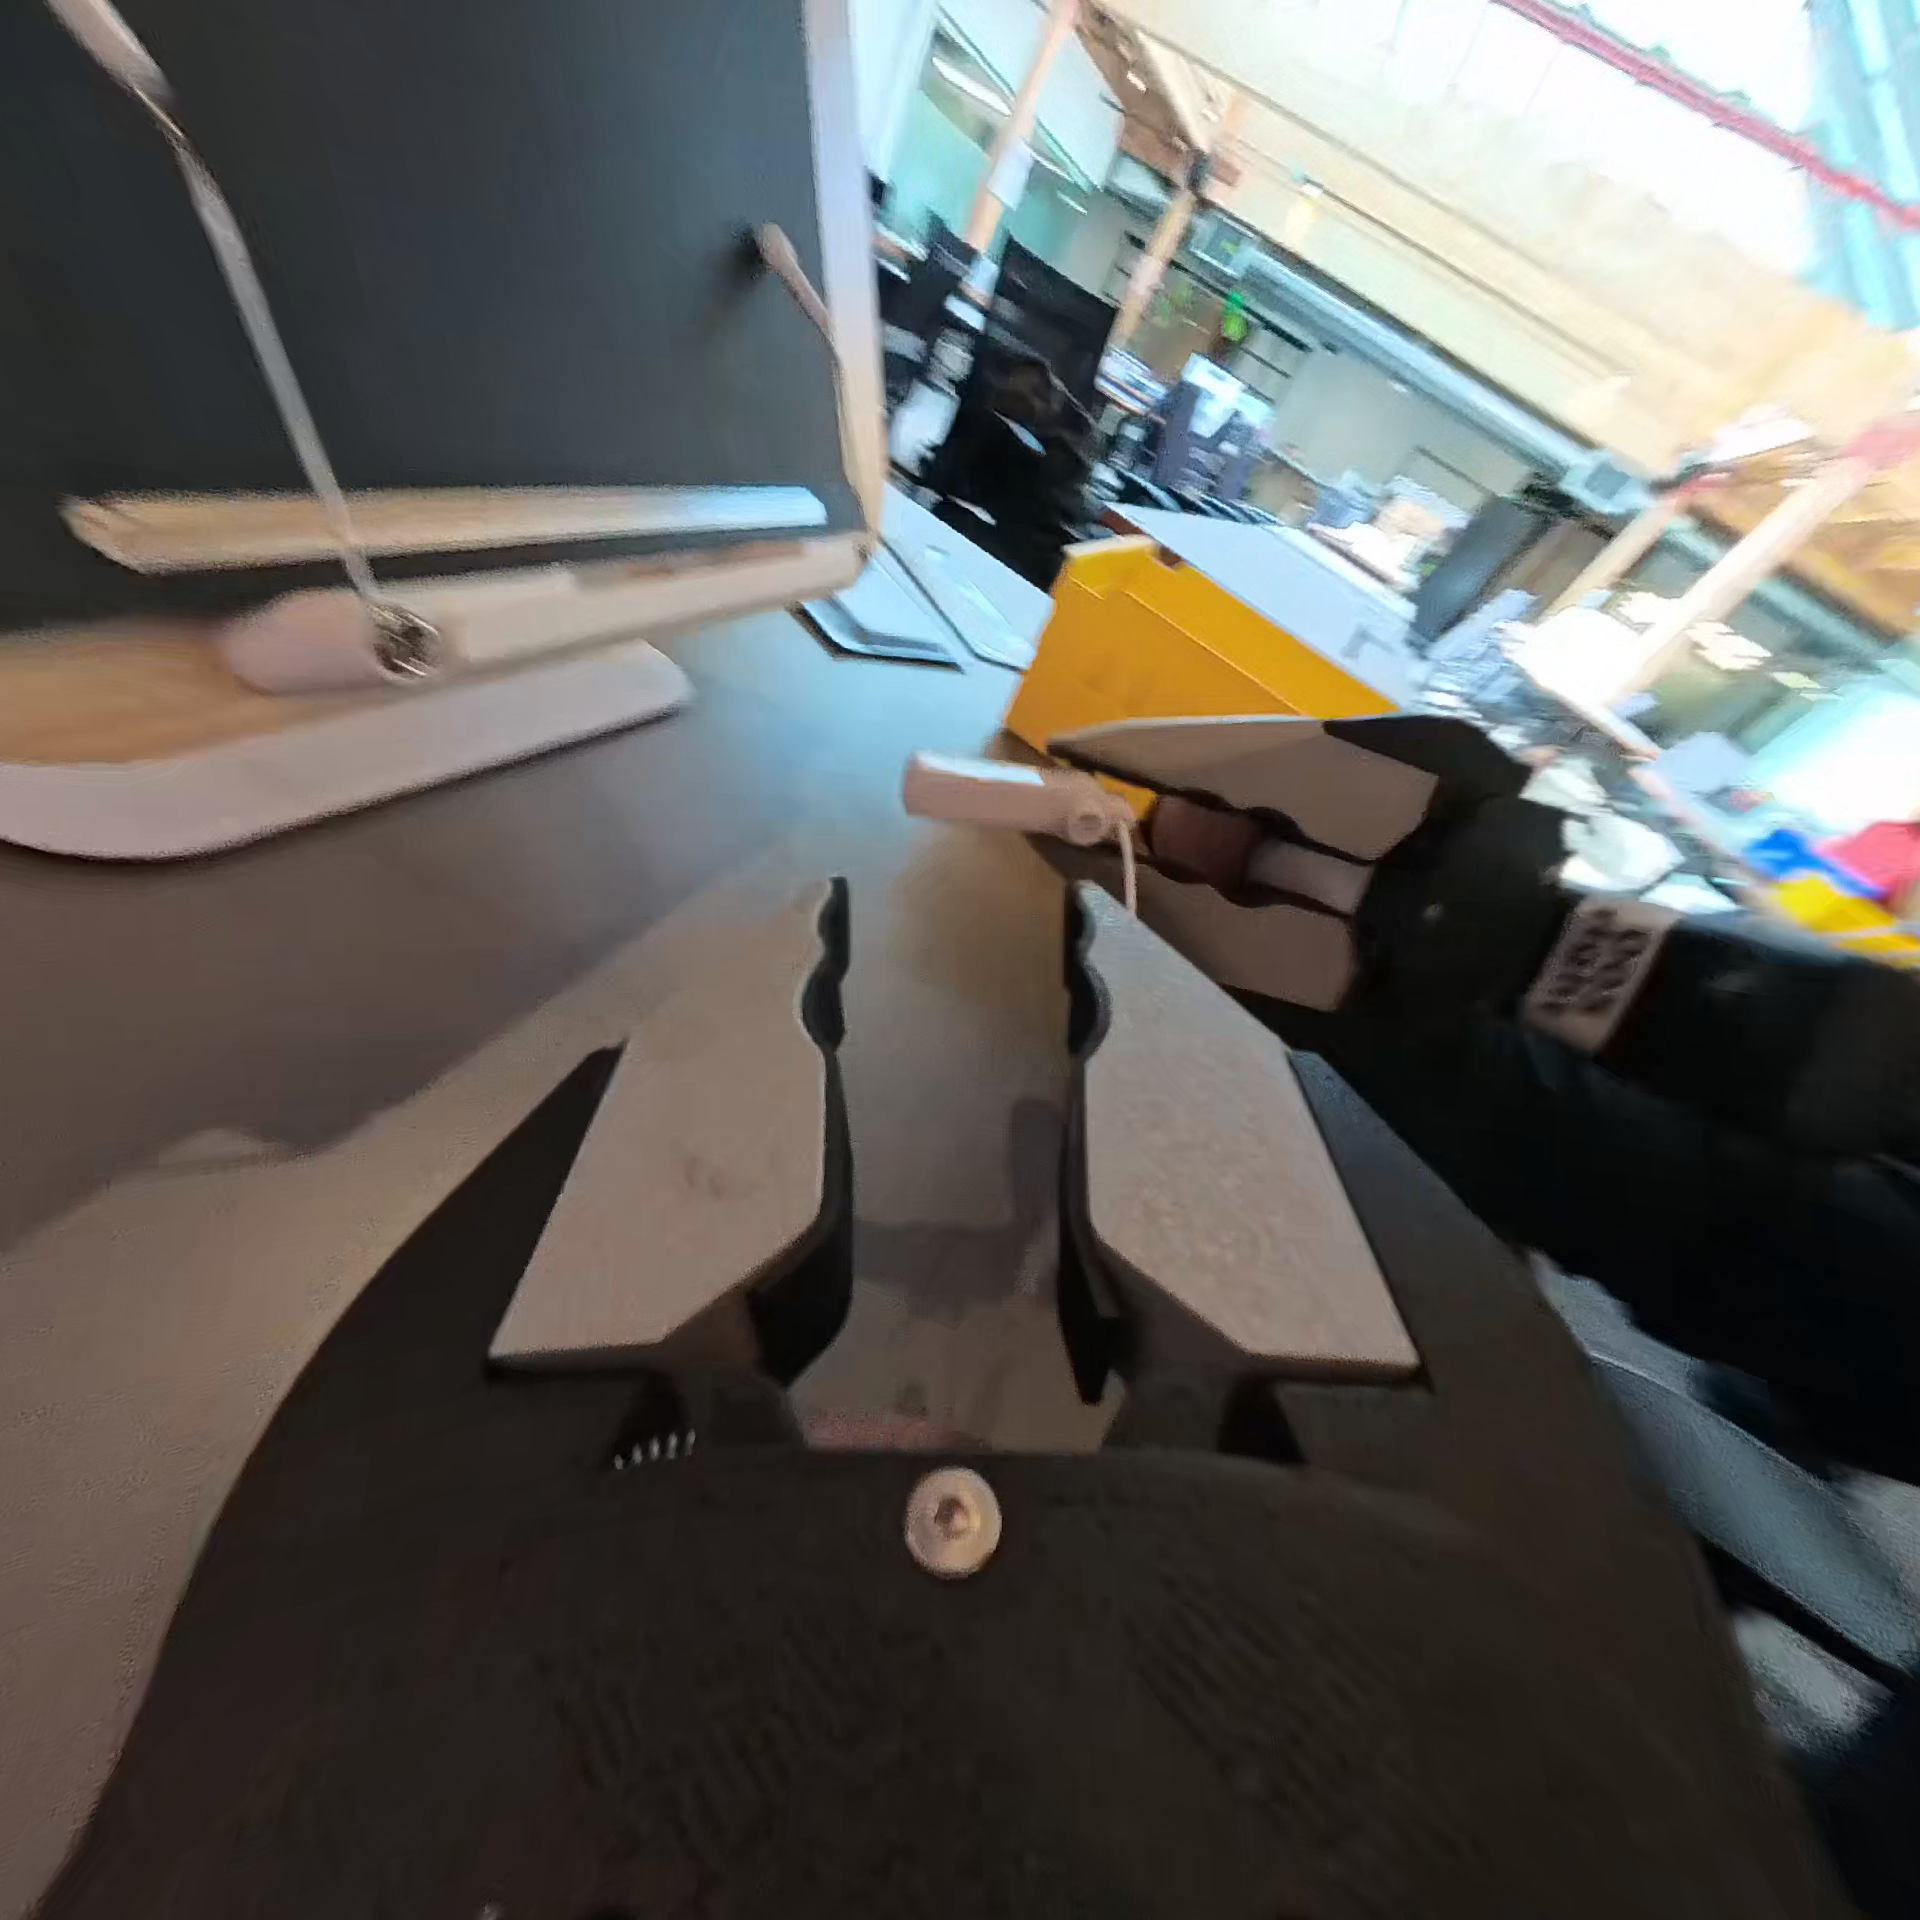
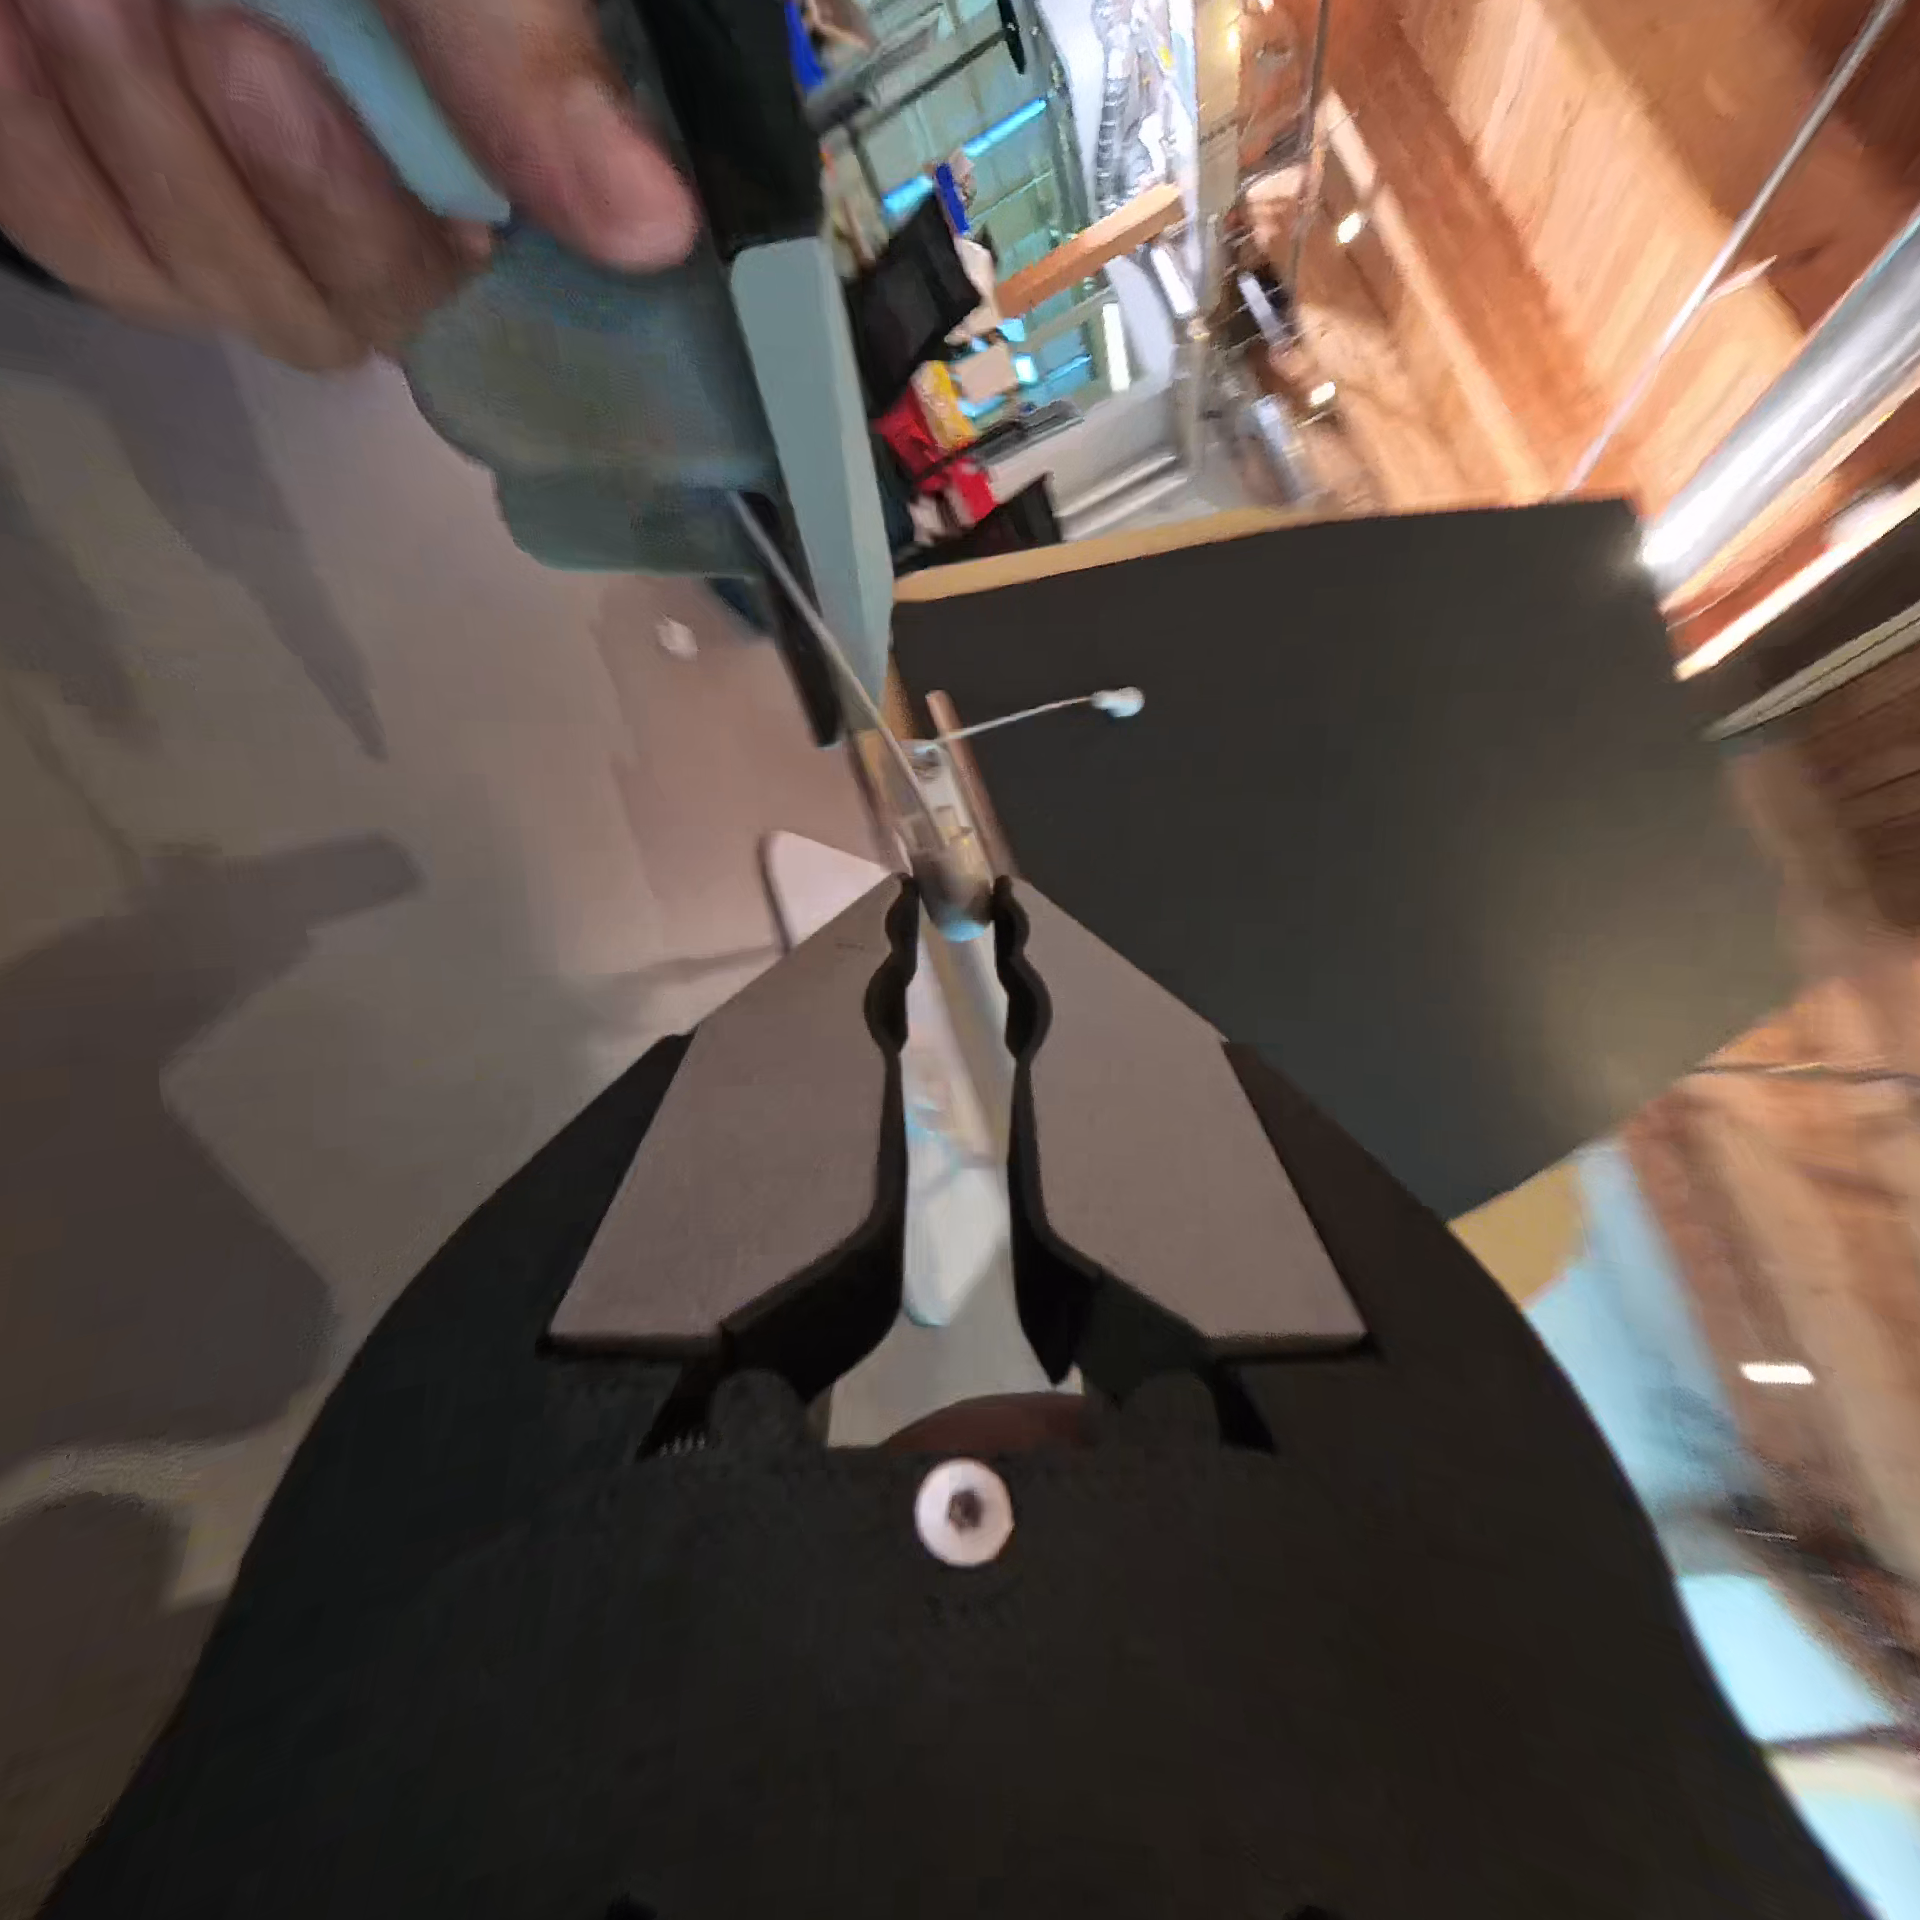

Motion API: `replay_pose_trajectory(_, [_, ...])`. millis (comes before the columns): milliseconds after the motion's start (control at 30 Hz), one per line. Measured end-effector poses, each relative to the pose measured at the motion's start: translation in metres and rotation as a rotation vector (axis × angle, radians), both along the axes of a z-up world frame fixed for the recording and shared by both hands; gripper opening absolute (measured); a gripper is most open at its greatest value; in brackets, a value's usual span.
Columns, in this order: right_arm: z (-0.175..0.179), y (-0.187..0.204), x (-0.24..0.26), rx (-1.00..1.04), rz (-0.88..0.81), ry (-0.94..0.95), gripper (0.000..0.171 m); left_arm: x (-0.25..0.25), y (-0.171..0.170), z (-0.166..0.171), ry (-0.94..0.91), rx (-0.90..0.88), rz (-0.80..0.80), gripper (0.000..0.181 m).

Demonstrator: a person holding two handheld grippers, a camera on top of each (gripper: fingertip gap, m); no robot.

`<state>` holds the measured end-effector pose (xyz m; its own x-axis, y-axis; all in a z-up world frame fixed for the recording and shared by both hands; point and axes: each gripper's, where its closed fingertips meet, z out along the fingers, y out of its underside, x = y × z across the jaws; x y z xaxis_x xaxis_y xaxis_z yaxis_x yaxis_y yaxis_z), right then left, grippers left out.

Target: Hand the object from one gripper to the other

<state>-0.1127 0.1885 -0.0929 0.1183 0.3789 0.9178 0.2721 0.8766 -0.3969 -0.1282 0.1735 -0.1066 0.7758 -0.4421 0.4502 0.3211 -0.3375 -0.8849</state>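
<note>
Dark tabletop (image 1: 727,790) below; right gripper (image 1: 1049,800) clamps white connector (image 1: 987,795) pointing leftward; left gripper (image 1: 956,935) parted, empty.

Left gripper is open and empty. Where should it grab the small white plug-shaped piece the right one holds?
Probably the free flat white end of the small white plug-shaped piece, which sticks out past the right gripper toward the dark table. Bring the left gripper in from that open end, jaws across its flat faces, clear of the thin cord.

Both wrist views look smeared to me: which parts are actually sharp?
Left wrist view: the left gripper is crisp, while the black board and background streak with motion blur. Right wrist view: the right gripper is sharp; the hand is blurred.
</note>
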Motion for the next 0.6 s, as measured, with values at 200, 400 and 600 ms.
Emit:
replay_pose_trajectory(200, [0.018,-0.022,0.0,0.392,-0.04,0.078,0.01,0.018,-0.005,0.007,-0.238,-0.028,-0.149,0.046])
replay_pose_trajectory(400, [0.02,-0.024,0.0,0.428,-0.033,0.091,0.009,0.016,-0.013,0.028,-0.427,0.023,-0.225,0.041])
replay_pose_trajectory(600, [0.008,-0.038,-0.006,0.372,0.023,0.061,0.009,0.015,-0.011,0.024,-0.373,0.036,-0.198,0.024])
